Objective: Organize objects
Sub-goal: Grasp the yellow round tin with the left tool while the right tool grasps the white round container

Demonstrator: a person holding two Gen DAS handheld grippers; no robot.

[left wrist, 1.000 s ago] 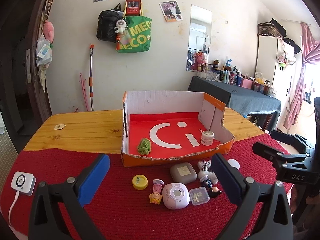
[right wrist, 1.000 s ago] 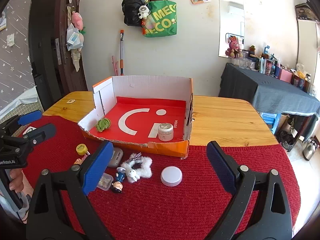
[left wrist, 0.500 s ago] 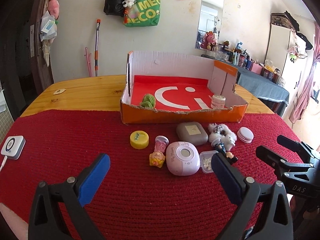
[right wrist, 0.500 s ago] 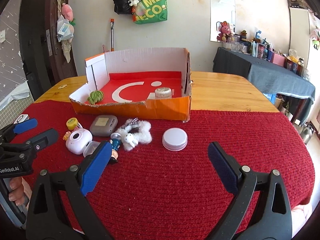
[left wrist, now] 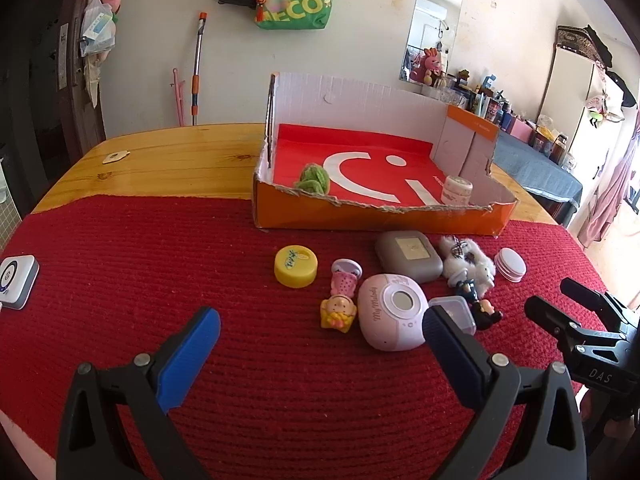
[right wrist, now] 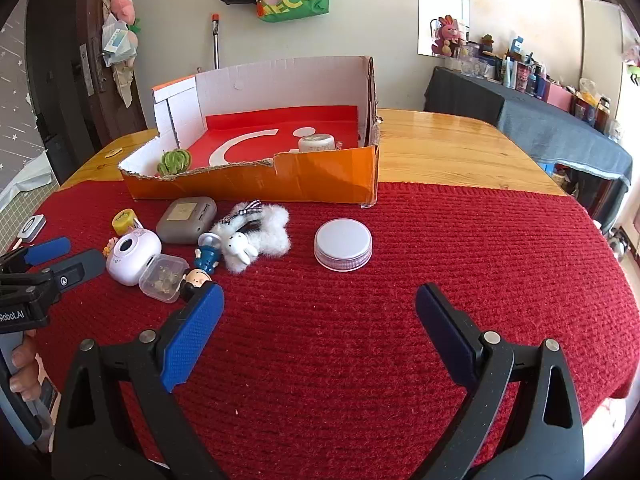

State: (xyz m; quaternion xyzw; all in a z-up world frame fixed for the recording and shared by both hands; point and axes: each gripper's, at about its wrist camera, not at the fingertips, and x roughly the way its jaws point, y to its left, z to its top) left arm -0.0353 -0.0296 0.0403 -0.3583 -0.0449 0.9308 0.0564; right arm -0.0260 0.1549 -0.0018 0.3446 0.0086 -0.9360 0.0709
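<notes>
While each gripper [left wrist: 320, 326] [right wrist: 319, 300] gapes wide and empty, small toys cluster beside the torn orange box [right wrist: 256, 180].

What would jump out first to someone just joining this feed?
The orange cardboard box at the far edge of the red mat, holding only a green scrunchie and a small jar. In front of it, toward the left, a huddle of trinkets lies on the mat, with the pink toy camera nearest; a white round lid sits apart to the right. Both grippers hover open and empty.
</notes>
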